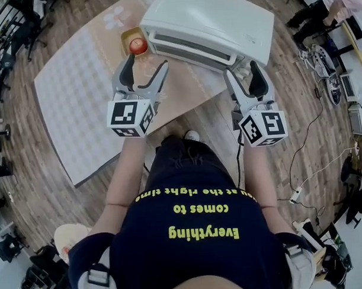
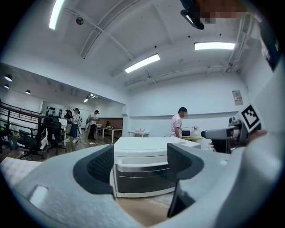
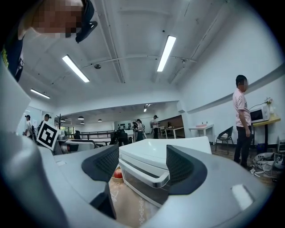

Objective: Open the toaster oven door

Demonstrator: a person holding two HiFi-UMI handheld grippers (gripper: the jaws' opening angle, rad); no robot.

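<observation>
You wear a dark navy short-sleeved T-shirt (image 1: 199,229) with yellow lettering across it, dark trousers (image 1: 182,164) and a pale shoe (image 1: 192,135). Grey buckled straps (image 1: 98,274) sit at both shoulders. Your left tool (image 1: 145,66) and right tool (image 1: 242,73) are pale grey with black pads (image 1: 128,70); behind each tool's jaws sits a cube (image 1: 129,116) bearing black-and-white square markers.

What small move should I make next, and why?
Probably ease the right gripper forward onto the handle. The oven looks shut. The gripper's jaws stand apart and empty, and the handle lies straight ahead of them, not yet reached.
</observation>
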